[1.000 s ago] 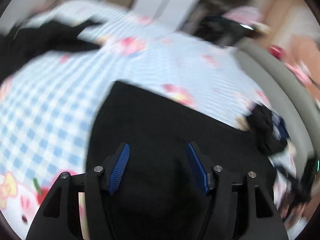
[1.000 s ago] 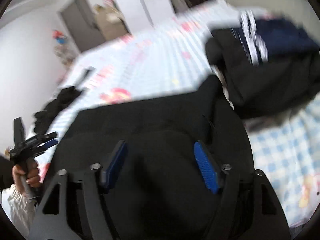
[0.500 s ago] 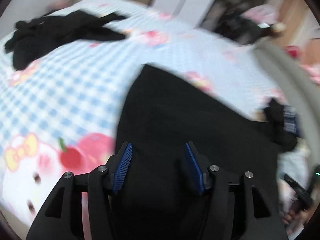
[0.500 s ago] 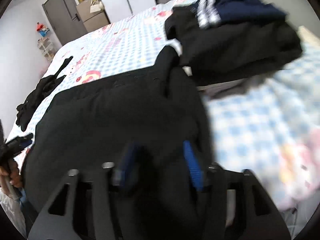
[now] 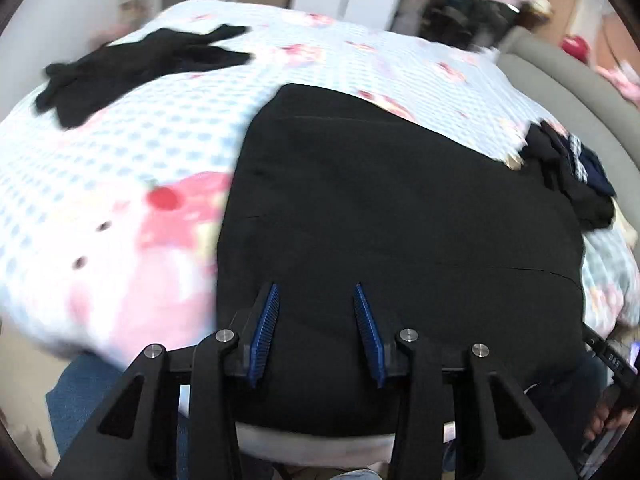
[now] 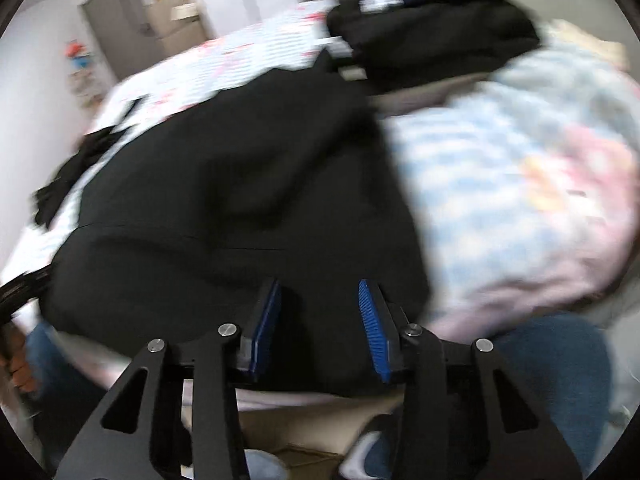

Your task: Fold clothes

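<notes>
left wrist view: the left gripper is hanging over the near edge of the black garment, which is lying spread flat on the checked bedspread. its blue pads are standing apart with dark cloth showing between them, and whether any fold is actually sitting in the gap i cannot tell; nothing is looking pinched. the garment is stretching away from this gripper, straight ahead and off to the right, its long axis running from the near left up toward the far right, where a small heap of dark clothes is sitting near its far corner. another crumpled black piece is lying well apart, far left. the near hem is drooping over the bed's edge just under the fingers.

right wrist view: the picture is smeared, so detail is poor. the right gripper is also sitting at the near edge of the black garment, toward its right corner, fingers spread, cloth behind them, no pinch that i can make out. the garment is lying ahead and to the left from here. a pile of folded dark clothes is resting beyond its far right corner.

judging from both, each gripper is covering one near corner, so the coming fold is likely carrying the near edge away toward the far one.
</notes>
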`<state>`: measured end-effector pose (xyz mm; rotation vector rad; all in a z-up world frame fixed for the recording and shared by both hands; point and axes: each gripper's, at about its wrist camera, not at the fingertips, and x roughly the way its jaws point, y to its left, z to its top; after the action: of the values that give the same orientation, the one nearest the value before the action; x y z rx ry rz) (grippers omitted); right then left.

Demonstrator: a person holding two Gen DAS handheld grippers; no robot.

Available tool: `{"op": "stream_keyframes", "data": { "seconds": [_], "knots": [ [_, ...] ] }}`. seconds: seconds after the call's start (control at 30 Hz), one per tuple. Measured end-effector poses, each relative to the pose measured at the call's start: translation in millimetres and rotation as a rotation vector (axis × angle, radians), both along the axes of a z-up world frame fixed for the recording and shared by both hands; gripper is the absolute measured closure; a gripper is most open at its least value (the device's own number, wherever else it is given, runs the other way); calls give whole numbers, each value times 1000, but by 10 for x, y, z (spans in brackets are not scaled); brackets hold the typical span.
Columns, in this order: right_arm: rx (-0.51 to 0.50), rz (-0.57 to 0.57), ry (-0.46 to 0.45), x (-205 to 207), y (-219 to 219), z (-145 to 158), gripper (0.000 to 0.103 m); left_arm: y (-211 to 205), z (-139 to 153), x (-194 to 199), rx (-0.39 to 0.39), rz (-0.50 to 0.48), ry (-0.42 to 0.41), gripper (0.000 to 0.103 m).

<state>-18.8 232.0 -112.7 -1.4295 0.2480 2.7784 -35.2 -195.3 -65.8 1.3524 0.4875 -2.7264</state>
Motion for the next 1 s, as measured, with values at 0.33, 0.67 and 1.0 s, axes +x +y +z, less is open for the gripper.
{"op": "stream_keyframes", "data": {
  "seconds": [0.33, 0.67, 1.0],
  "knots": [
    [-209, 111, 107, 347, -402, 102, 47, 283, -233, 300, 290, -150, 16, 52],
    [39, 25, 34, 439, -362, -152, 59, -209, -263, 654, 222, 124, -38, 99],
    [-279, -163, 29, 753, 569, -152, 39, -79, -16, 1087, 340, 98, 26, 63]
  ]
}}
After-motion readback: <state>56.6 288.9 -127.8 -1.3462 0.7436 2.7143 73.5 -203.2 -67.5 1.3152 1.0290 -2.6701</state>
